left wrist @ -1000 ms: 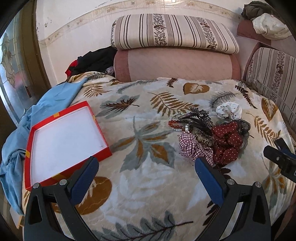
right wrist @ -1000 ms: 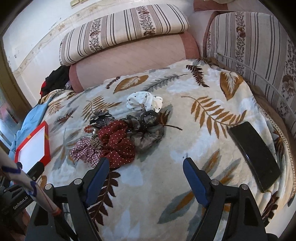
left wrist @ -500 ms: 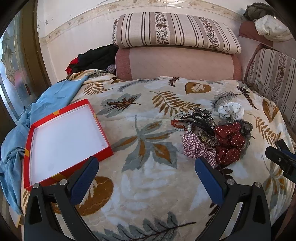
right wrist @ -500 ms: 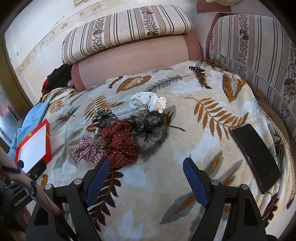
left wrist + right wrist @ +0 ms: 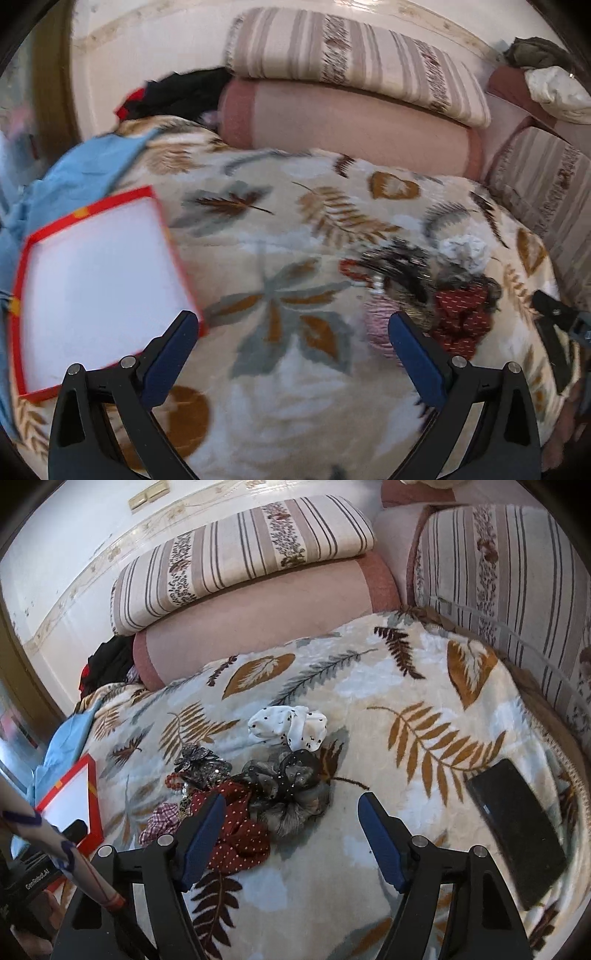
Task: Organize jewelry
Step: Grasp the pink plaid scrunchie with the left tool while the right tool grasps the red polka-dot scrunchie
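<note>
Item 1, nearest: my left tool [image 5: 291, 343], jaws spread wide and empty, above the leaf-print blanket [image 5: 288, 384]. Its view is smeared now, sharp half a second ago, so I take it I am swinging it; the red-rimmed box [image 5: 92, 284] sits larger and nearer in that view than before.

Item 2: my right tool [image 5: 291, 823], also spread wide and empty, now closer to the pile; its left finger overlaps the red dotted scrunchie [image 5: 240, 834] in view, contact not certain.

Item 3, the jewelry heap, mid-bed, right of the box and well apart from it: pink checked scrunchie [image 5: 162, 819], grey gauze scrunchie [image 5: 295, 797], dark ornate hair clip [image 5: 203, 760], red bead bracelet [image 5: 173, 781], then the white dotted scrunchie [image 5: 288, 727] just beyond.

Item 4: black phone [image 5: 517, 830], right edge of bed, apart from the heap.

Item 5, far: pink bolster [image 5: 258, 620] under a striped cushion [image 5: 240, 554].

Judgement: nothing lies in the box yet; the right tool's approach suggests a first pick is near.
</note>
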Available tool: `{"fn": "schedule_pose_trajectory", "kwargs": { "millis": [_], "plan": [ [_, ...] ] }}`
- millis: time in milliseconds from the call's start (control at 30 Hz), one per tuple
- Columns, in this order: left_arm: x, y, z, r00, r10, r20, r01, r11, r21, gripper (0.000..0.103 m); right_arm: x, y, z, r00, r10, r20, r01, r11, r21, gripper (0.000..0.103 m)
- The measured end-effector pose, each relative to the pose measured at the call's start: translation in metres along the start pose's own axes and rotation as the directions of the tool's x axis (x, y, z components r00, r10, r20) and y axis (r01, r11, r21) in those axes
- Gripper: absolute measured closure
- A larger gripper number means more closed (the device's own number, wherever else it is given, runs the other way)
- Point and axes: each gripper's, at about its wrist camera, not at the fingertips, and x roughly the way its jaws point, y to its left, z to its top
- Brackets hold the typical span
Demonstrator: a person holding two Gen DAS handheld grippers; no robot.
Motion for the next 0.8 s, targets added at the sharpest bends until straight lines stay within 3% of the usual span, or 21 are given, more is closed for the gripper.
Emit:
{"fn": "schedule_pose_trajectory", "kwargs": {
  "millis": [100, 367, 433, 533, 800],
  "plan": [
    [0.019, -0.018, -0.003, 0.995, -0.077, -0.064, 0.078, 0.997, 0.014, 0.014, 0.011, -0.004, -0.002, 1.0, -0.003, -0.015, 0.003, 1.0, 0.005, 0.025],
    [0.071, -0.051, -0.015, 0.973, -0.18, -0.144, 0.188, 0.981, 0.046, 0.046, 0.021, -0.003, -0.008, 1.0, 0.025, -0.011, -0.025, 0.999, -0.025, 0.024],
    [0.08, -0.055, -0.018, 0.967, -0.2, -0.158, 0.212, 0.975, 0.067, 0.074, 0.023, 0.001, -0.01, 0.999, 0.043, -0.014, -0.044, 0.998, -0.042, 0.024],
    [0.089, -0.061, -0.024, 0.965, -0.2, -0.17, 0.221, 0.969, 0.109, 0.091, 0.026, 0.01, -0.013, 0.998, 0.059, -0.009, -0.059, 0.995, -0.075, 0.024],
    [0.065, -0.06, -0.016, 0.975, -0.21, -0.077, 0.22, 0.959, 0.177, 0.095, 0.039, 0.04, -0.027, 0.996, 0.087, -0.02, -0.089, 0.976, -0.197, 0.024]
  ]
}}
